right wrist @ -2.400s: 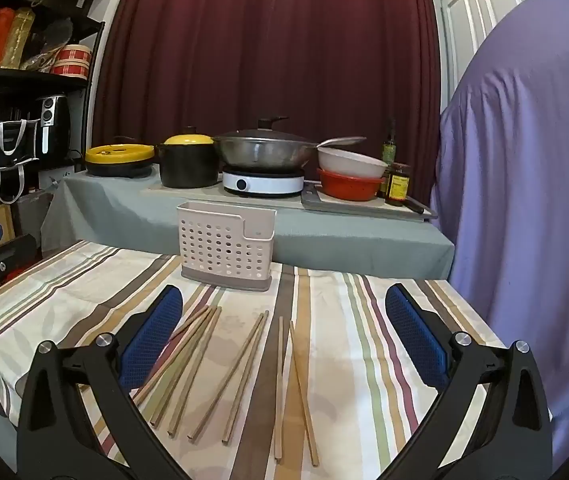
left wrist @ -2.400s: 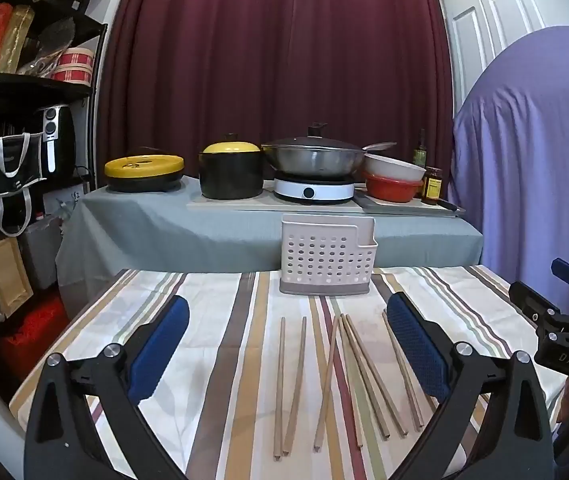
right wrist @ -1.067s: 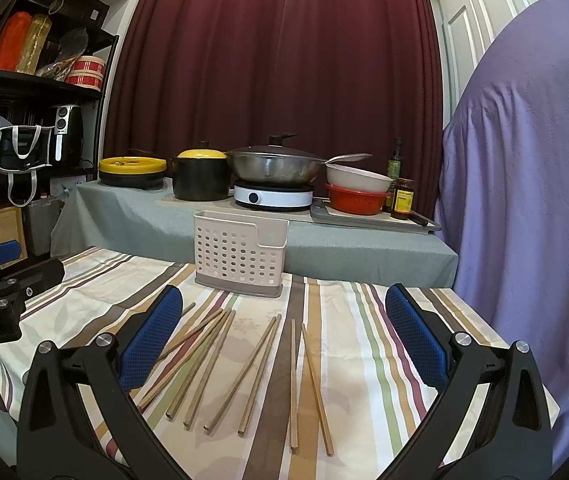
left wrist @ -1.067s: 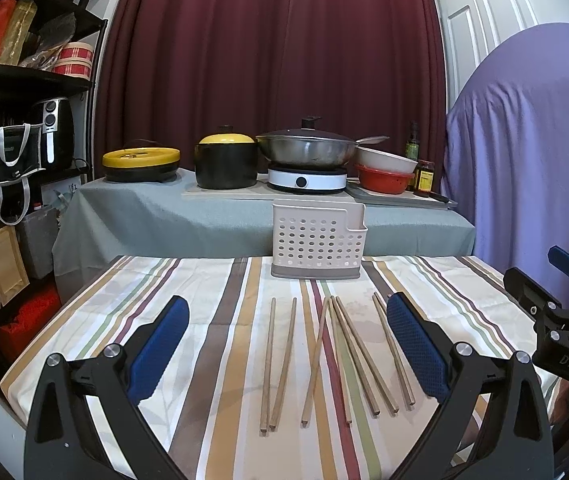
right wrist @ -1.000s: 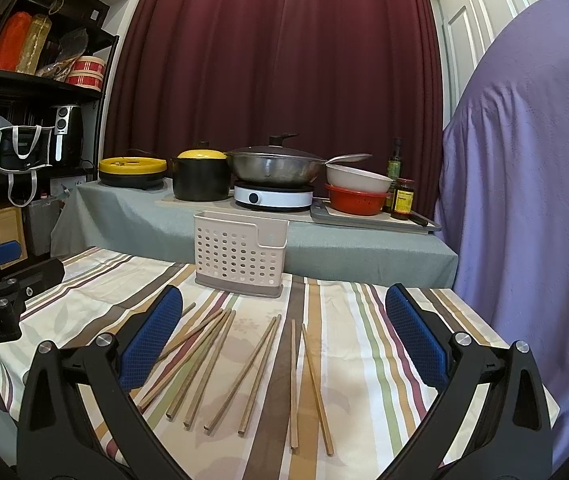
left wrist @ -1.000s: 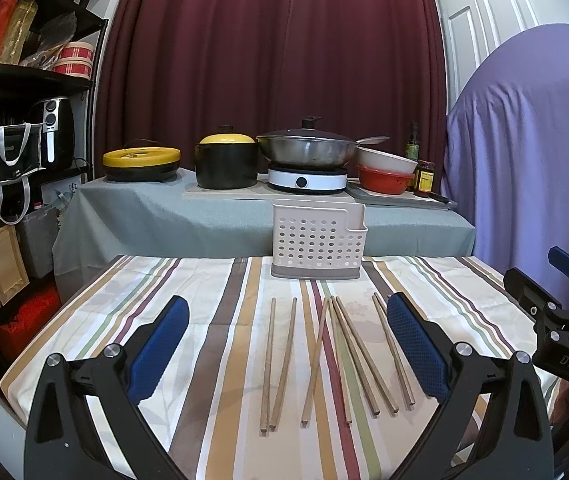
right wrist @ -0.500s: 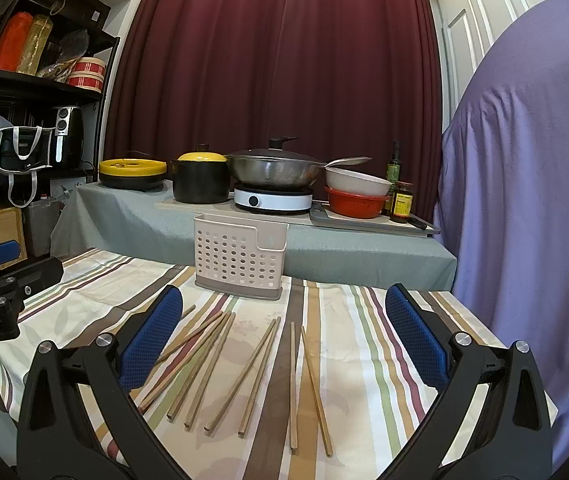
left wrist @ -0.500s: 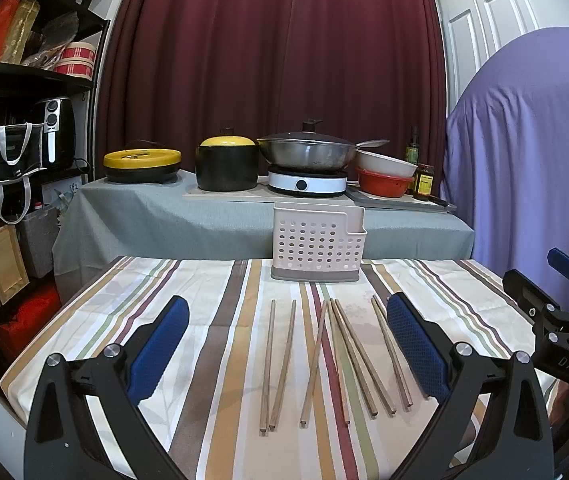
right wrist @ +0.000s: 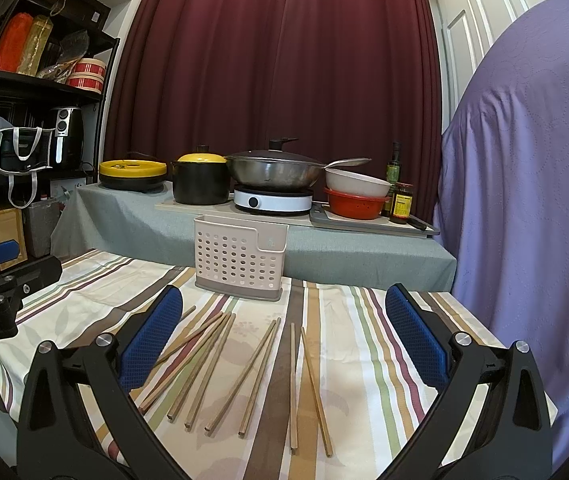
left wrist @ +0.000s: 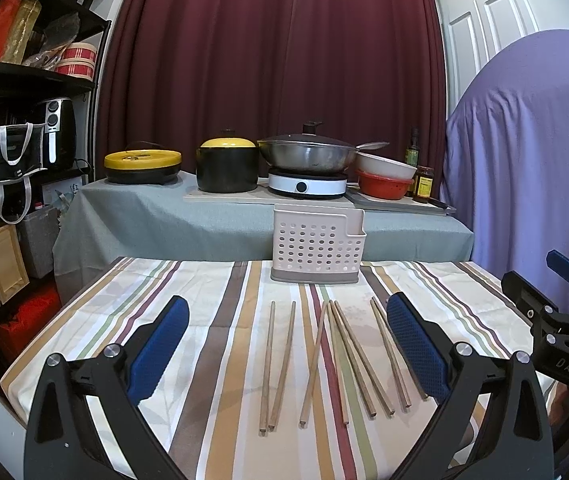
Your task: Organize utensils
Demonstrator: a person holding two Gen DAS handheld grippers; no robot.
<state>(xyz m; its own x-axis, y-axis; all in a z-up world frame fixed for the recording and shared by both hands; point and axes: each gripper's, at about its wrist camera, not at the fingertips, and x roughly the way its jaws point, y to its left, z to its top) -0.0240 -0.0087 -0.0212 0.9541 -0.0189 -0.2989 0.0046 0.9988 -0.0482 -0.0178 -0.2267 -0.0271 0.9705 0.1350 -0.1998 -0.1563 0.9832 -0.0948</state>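
Note:
Several wooden chopsticks [left wrist: 280,364] lie side by side on the striped tablecloth [left wrist: 212,320]; they also show in the right wrist view [right wrist: 252,376]. A white perforated utensil holder [left wrist: 318,244] stands upright behind them, seen too in the right wrist view [right wrist: 240,258]. My left gripper [left wrist: 288,344] is open and empty, held above the near ends of the chopsticks. My right gripper [right wrist: 284,340] is open and empty, likewise above the chopsticks. Each gripper shows at the edge of the other's view.
Behind the table, a grey-covered counter [left wrist: 164,216] holds a yellow-lidded pot [left wrist: 226,168], a wok on a hob [left wrist: 308,160], bowls and bottles. A dark shelf [left wrist: 24,120] stands left. A purple-draped shape [right wrist: 524,200] stands right.
Both views have drifted slightly, so the holder and chopsticks sit a little lower and farther. Both grippers have stayed open and nothing on the table has moved.

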